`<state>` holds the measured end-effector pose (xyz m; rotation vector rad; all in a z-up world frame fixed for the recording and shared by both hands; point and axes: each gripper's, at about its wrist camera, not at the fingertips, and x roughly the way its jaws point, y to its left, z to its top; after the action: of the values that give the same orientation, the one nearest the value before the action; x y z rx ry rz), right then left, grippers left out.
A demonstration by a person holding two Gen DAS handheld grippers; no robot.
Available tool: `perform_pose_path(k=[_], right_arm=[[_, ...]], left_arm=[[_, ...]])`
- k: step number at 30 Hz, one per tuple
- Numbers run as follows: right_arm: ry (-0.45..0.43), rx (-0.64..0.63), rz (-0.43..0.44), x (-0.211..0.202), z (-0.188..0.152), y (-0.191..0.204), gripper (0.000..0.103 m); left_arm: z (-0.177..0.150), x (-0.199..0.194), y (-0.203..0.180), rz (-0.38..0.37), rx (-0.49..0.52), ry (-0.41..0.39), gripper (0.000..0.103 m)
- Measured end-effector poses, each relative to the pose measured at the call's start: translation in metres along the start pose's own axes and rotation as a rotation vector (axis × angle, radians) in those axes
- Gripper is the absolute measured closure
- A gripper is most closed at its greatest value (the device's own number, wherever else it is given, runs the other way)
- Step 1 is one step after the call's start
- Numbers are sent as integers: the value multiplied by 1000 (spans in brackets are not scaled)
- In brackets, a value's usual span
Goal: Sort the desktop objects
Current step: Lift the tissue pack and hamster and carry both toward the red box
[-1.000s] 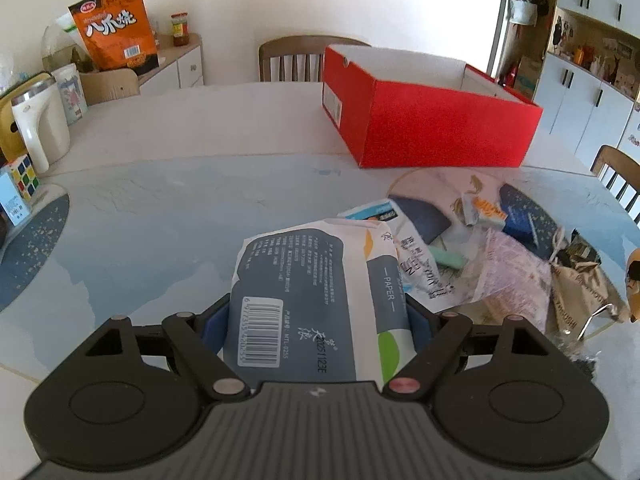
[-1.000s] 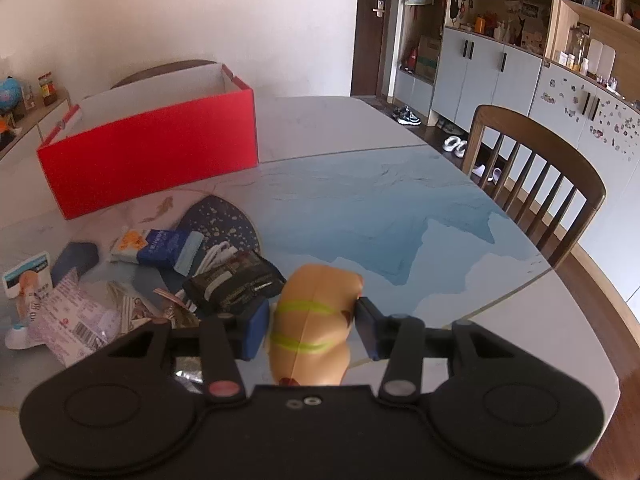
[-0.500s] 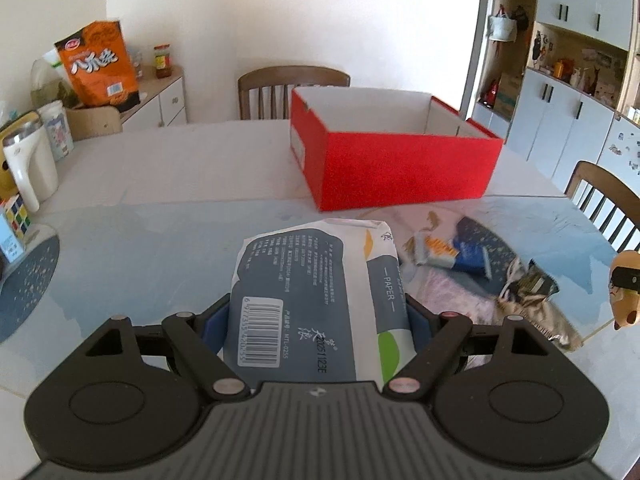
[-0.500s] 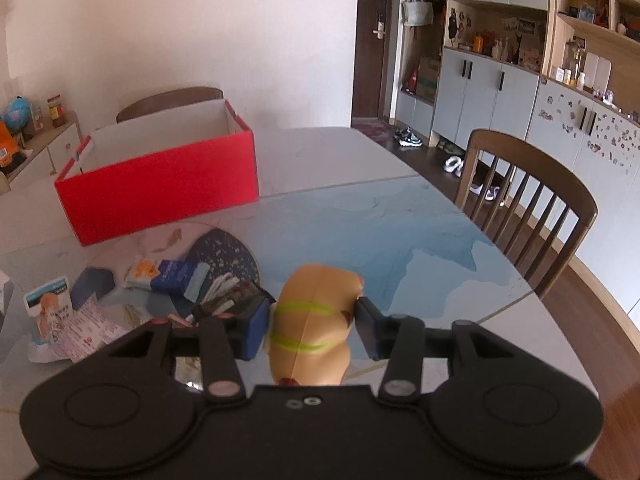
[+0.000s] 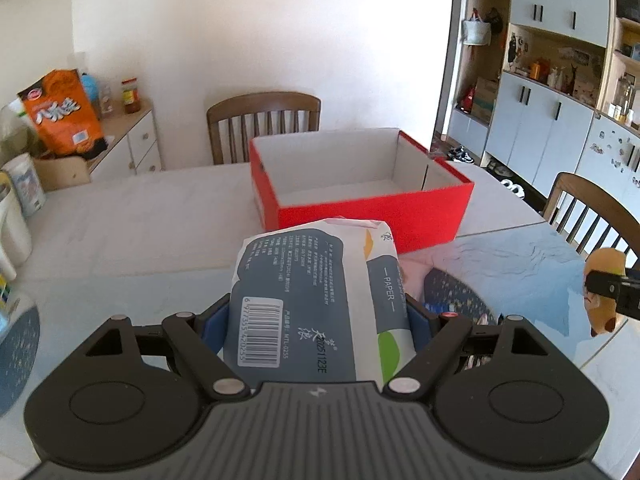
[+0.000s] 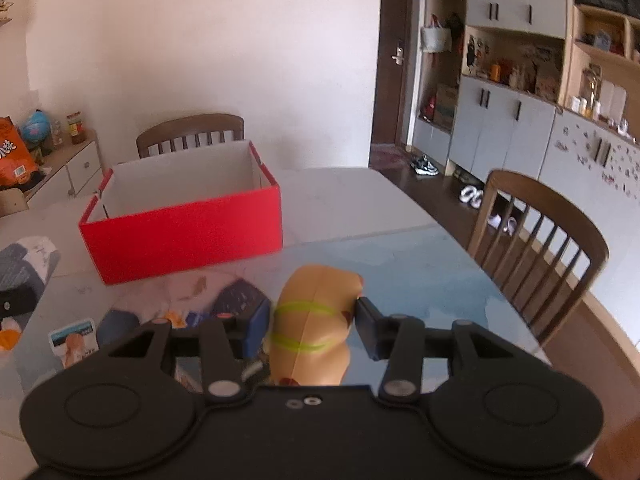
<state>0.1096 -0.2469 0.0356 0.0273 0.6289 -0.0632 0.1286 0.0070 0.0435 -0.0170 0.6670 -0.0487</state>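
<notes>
Both items lifted, red box next.

Tissue pack (image 5: 316, 304) sat clamped between pads of left hand-held gripper (image 5: 316, 320), barcode side up, held above the table (image 5: 120, 232) w/ the open red box (image 5: 360, 200) directly ahead. Plush toy (image 6: 316, 320), tan w/ green bands, was pinched by right hand-held gripper (image 6: 312, 320), jaws closed on its body, also clear of the table; box (image 6: 180, 232) lay ahead-left of it. Box interior appeared empty. Remaining clutter incl. small packets (image 6: 74, 338) stayed on the table near the box front. Recommended: carry each item over the near wall w/ clearance, centre above the floor of the box, lower, then release; stagger the two drops to avoid gripper contact.
</notes>
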Motion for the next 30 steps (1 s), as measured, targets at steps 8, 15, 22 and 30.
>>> perform_pose_path(k=[8,15,22,30], right_arm=[[-14,-61,49,12,38,9,56],[-40,-95,95,17,74,19,56],[0,-133,163,32,105,38,56],[2,-186,201,57,130,63,56]], left_arm=[[33,15,-4,-31,25,-2,19],[60,24,-3,-29,51,-18,19],[91,38,1,-63,68,-22,19],[124,68,5,-70,119,-16,19]])
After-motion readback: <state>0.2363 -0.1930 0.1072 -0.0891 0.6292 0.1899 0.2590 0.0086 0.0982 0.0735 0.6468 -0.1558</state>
